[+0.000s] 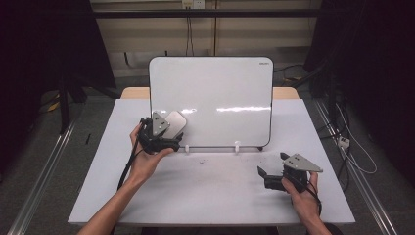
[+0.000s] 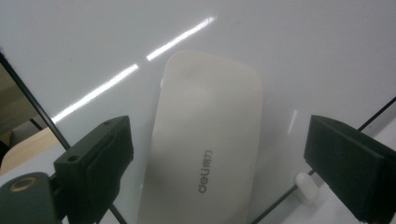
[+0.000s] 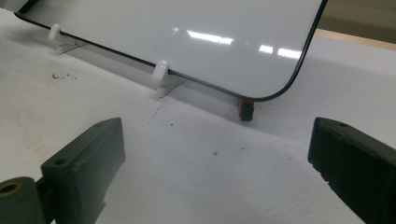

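A white eraser (image 1: 175,121) marked "deli" (image 2: 205,140) lies flat against the lower left of the upright whiteboard (image 1: 220,93). My left gripper (image 1: 166,132) is at the board with its jaws on either side of the eraser. In the left gripper view the gripper (image 2: 219,158) is open, with a gap between each pad and the eraser's edges. My right gripper (image 1: 272,165) rests low over the white table (image 1: 210,191) at the front right. It stands open (image 3: 217,158) with nothing between its fingers and points at the board's lower right corner (image 3: 280,88).
The whiteboard (image 3: 187,28) stands on small white clips (image 3: 161,74) and a dark foot (image 3: 246,108) at its corner. A few dark specks (image 3: 63,75) lie on the table in front of it. Dark stands and cables flank the table on both sides.
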Demonstrator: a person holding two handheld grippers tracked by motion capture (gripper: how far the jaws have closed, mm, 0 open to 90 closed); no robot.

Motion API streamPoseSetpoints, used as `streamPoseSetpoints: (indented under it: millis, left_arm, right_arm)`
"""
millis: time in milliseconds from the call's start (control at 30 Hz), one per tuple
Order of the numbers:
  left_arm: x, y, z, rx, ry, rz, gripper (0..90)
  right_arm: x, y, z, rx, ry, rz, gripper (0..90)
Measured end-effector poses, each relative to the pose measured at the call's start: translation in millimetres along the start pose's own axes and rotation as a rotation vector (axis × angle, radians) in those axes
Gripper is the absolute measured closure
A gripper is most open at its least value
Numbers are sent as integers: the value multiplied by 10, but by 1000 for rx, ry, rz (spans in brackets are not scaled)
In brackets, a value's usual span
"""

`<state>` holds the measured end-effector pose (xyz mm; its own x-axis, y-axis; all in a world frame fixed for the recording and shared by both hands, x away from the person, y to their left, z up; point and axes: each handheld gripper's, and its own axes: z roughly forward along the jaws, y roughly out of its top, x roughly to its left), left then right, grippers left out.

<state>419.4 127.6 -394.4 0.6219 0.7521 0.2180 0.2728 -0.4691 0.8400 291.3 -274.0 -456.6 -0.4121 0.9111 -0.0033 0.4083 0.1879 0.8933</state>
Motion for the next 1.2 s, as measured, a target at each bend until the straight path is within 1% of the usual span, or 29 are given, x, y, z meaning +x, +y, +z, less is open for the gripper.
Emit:
streamPoseSetpoints:
  millis: [100, 133, 167, 233, 333, 400, 433, 467, 533, 600, 667, 700, 733, 800, 833, 867, 933, 967, 1067, 1100, 1200]
  left_arm:
    - [34, -1, -38, 3, -36, -36, 77]
    - [37, -1, -52, 0, -36, -42, 75]
    - [34, 2, -64, -7, -35, -42, 61]
    - [46, 10, -99, -16, -46, -32, 52]
    - [73, 13, -153, -30, -65, -67, 45]
    - [95, 6, -177, -28, -87, -98, 44]
    - [103, 2, -180, -19, -88, -103, 44]
    - [114, -5, -185, -13, -79, -103, 45]
    - [133, -19, -214, -21, -62, -109, 47]
    - [145, -42, -238, -31, -64, -126, 47]
    - [142, -62, -263, -32, -66, -130, 47]
    - [137, -72, -284, -29, -53, -126, 47]
    - [131, -87, -301, -37, -45, -129, 48]
    - [122, -114, -340, -52, -44, -129, 57]
    - [119, -127, -359, -49, -42, -124, 58]
    - [111, -144, -371, -50, -39, -128, 57]
    - [102, -176, -397, -39, -49, -127, 55]
    - [88, -191, -414, -34, -45, -123, 56]
    - [49, -230, -463, -40, -53, -108, 53]
    - [38, -244, -479, -48, -57, -116, 51]
    - [13, -275, -519, -38, -46, -107, 51]
  right_arm:
    - [3, 2, -2, 2, 0, -1, 40]
    - [5, 3, -2, 2, 1, -1, 40]
    - [6, 4, -1, 1, 2, -3, 40]
    - [12, 5, 1, 1, 3, -2, 40]
    - [12, 7, 6, 0, 4, -3, 40]
    - [12, 6, 6, 1, 5, -2, 40]
    - [10, 6, 7, 1, 4, -4, 40]
    - [10, 7, 8, 0, 4, -3, 39]
    - [13, 8, 9, 1, 4, -4, 41]
    - [12, 8, 6, -1, 3, -5, 40]
    - [8, 7, 5, 0, 2, -3, 40]
    - [7, 7, 5, 1, 1, -3, 40]
    - [8, 7, 6, 0, 1, -4, 40]
    - [11, 7, 6, 1, 2, -4, 40]
    - [12, 7, 7, 0, 2, -4, 40]
    - [12, 7, 7, 1, 3, -4, 40]
    - [11, 7, 6, 1, 1, -4, 40]
    - [11, 7, 6, 1, 1, -4, 40]
    - [16, 9, 7, 1, 1, -3, 40]
    - [16, 8, 9, 1, 0, -5, 40]
    - [18, 10, 13, 2, -1, -5, 40]
